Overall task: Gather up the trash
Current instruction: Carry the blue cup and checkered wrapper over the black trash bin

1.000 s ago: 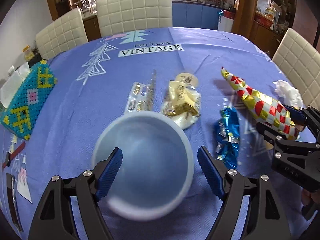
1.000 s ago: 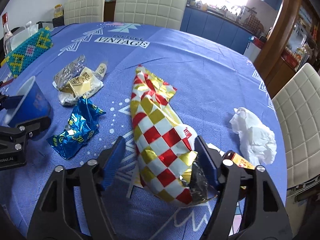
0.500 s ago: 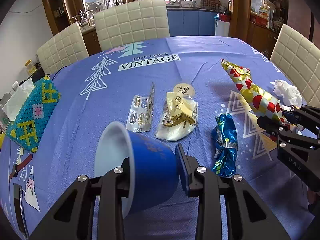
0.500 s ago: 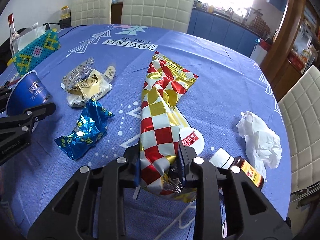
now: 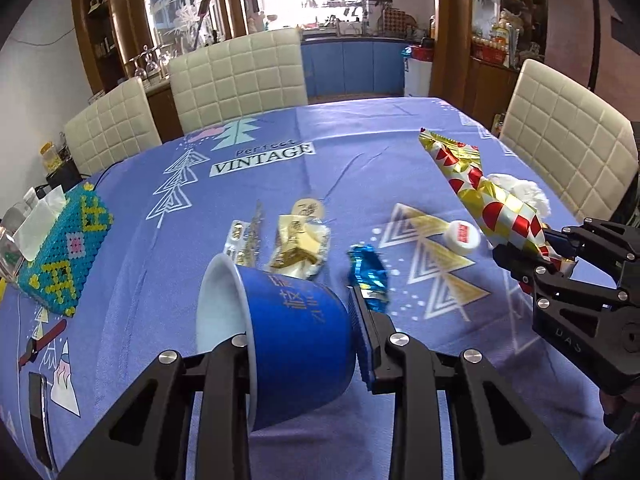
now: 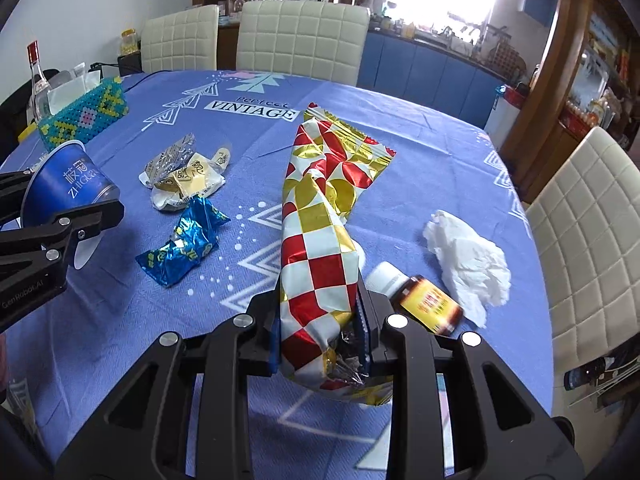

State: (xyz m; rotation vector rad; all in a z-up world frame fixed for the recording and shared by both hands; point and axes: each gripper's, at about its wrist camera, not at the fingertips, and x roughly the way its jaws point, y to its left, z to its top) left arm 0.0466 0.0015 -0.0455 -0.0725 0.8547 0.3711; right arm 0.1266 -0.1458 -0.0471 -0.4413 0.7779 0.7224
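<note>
Left to right. At far left sits the beaded tissue box (image 5: 66, 252). Our left gripper (image 5: 304, 332) is clamped on the blue paper cup (image 5: 296, 344), held on its side with the mouth facing left; its jaws have just been closing onto it. Beyond it, still on the blue tablecloth (image 5: 360, 140), lie a pill blister (image 5: 240, 236), a gold wrapper (image 5: 298, 246) and a blue foil wrapper (image 5: 368, 276). Our right gripper (image 6: 320, 332) pinches the near end of the red-and-gold checked snack bag (image 6: 320, 216), its jaws also having just closed. Right of it lie a small bottle (image 6: 416, 300) and a crumpled tissue (image 6: 468, 264).

Risks, as we judge them: the thin cup wall may buckle and slip; the long bag may swing and drag the bottle.

Legible writing: "Perfect VINTAGE" on the cloth; "ZHIGUA" on the cup.
</note>
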